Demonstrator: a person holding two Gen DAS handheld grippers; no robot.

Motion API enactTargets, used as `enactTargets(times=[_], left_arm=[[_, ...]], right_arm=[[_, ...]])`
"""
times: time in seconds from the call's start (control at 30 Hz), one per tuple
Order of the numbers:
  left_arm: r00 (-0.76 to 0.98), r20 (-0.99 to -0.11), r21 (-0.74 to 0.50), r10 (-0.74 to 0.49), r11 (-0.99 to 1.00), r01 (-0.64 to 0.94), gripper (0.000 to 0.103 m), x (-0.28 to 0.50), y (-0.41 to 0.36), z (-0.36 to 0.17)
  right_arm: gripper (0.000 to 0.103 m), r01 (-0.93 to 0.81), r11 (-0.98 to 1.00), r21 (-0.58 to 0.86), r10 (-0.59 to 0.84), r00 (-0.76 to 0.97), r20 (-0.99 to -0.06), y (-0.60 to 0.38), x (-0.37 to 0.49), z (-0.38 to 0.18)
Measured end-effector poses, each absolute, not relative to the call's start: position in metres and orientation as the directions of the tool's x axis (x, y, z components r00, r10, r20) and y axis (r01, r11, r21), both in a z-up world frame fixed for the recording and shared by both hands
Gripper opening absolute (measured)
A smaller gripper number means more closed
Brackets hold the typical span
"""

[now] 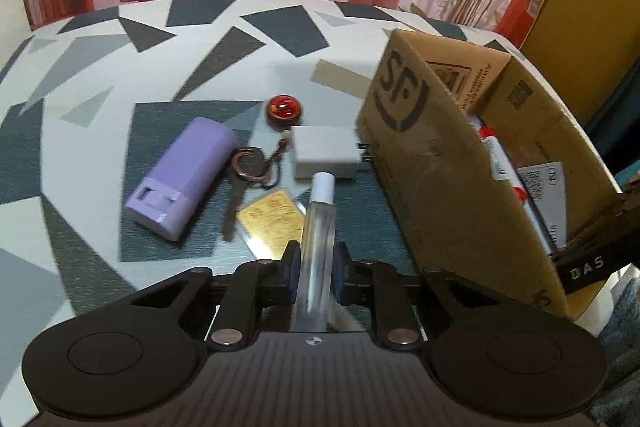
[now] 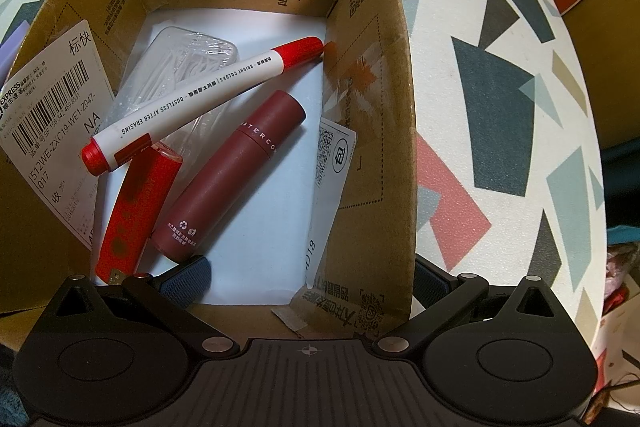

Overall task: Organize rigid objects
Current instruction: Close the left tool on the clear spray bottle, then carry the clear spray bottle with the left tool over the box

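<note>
Left wrist view: the left gripper [image 1: 316, 269] is clamped on the clear spray bottle [image 1: 318, 227], whose long axis runs toward 12 o'clock. The cardboard box [image 1: 424, 163] stands at 2 o'clock. The right gripper [image 2: 308, 277] hangs with fingers wide apart across the box wall, holding nothing.

Your right gripper [image 2: 312, 277] hangs over the cardboard box [image 2: 394, 75] with jaws spread wide; one pad sits inside the box, the other outside its right wall. Inside, the white marker with red caps [image 2: 208, 93] lies diagonally across a clear plastic case [image 2: 188, 51]. Below it lie a dark red tube [image 2: 236, 179] and a red stick [image 2: 132, 215], near the left wall.
</note>
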State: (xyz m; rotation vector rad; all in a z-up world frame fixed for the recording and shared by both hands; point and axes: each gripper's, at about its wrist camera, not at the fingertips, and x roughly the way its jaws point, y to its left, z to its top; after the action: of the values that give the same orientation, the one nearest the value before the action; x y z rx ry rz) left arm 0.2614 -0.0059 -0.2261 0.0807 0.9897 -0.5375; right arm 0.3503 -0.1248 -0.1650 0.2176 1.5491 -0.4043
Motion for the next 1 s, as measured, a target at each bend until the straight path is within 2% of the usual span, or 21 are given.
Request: enactTargets(times=[0.47, 1.0], left_arm=[[0.447, -0.808, -0.164, -0.383, 0.876, 0.453, 0.019, 0.265, -0.002, -0.229], [0.479, -0.646, -0.283, -0.595, 0.769, 0.573, 0.019, 0.254, -0.017, -0.161]], right_arm=[[0.103, 0.385, 0.916, -0.116, -0.115, -0.026, -0.993, -0.125, 0.351, -0.165], [0.103, 0.387, 0.915, -0.116, -0.115, -0.026, -0.993, -0.126, 0.35, -0.165]])
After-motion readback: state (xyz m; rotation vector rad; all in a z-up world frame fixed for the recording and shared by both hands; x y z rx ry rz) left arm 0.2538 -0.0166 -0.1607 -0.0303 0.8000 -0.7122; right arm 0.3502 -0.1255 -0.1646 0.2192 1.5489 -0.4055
